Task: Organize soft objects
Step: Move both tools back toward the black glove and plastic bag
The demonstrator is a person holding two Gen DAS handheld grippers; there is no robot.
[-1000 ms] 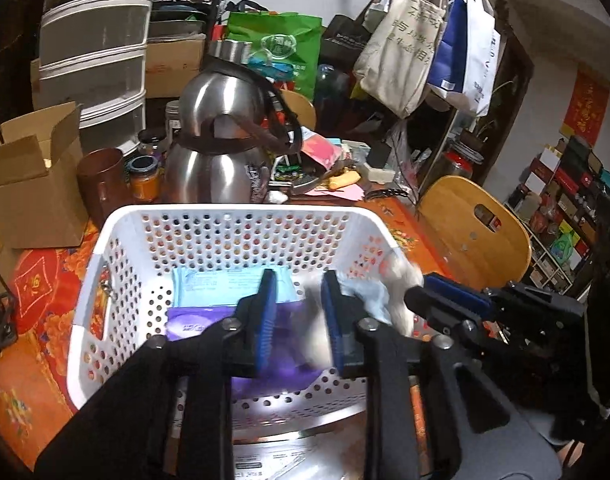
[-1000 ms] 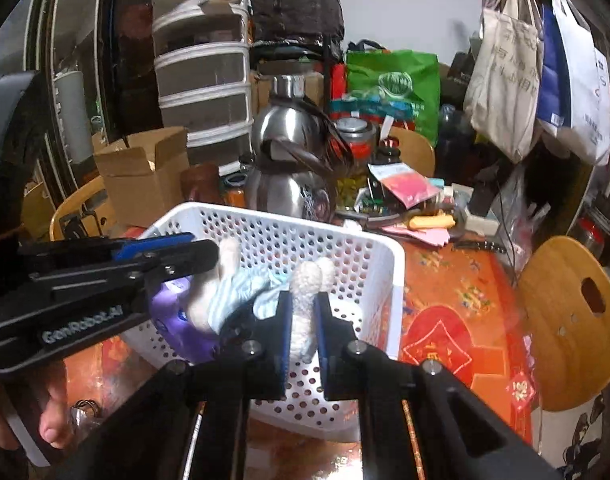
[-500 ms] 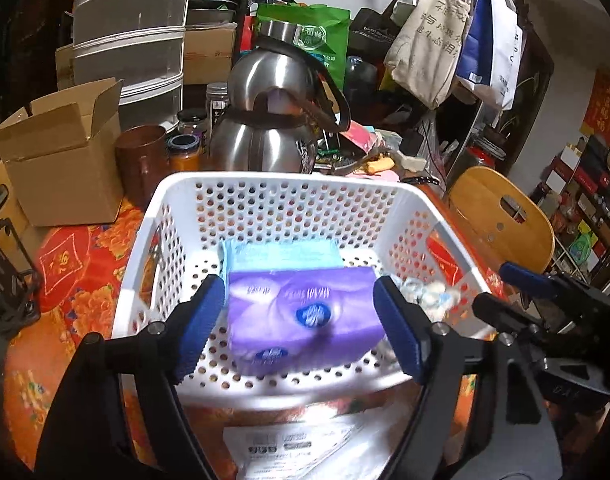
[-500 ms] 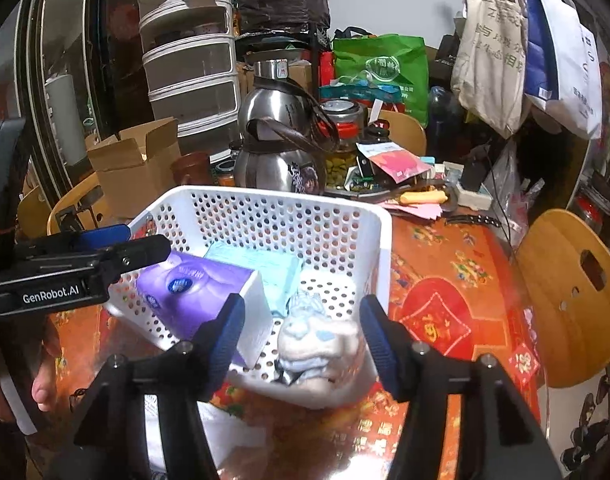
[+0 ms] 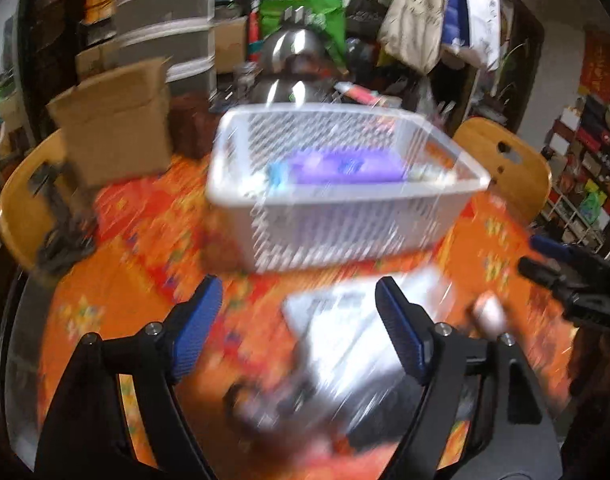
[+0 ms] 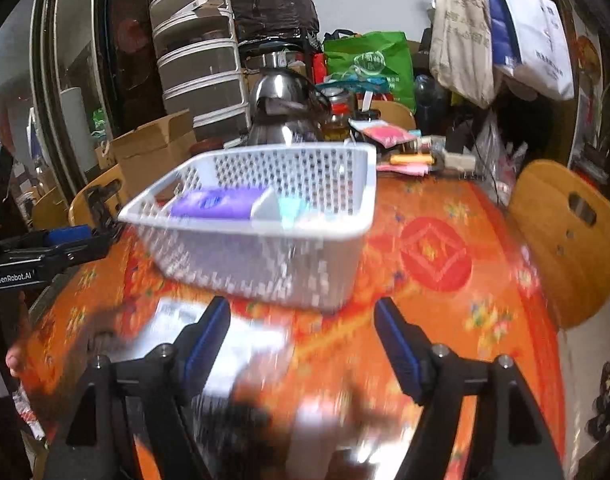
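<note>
Both grippers, left (image 5: 297,312) and right (image 6: 301,332), jaws just sprung wide and empty, basket (image 6: 265,240) ahead with purple pack (image 6: 221,202) inside.

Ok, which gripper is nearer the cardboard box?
Left. The left gripper sits on the cardboard box's side of the basket; the right gripper is on the basket's other side. Both jaws have just been opening, nothing between them.

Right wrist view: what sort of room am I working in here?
Most likely a lived-in home dining or storage corner: a table with an orange festive cloth, a steel kettle, tote bags hanging at the back, and stacked plastic drawers beside cardboard boxes.
</note>
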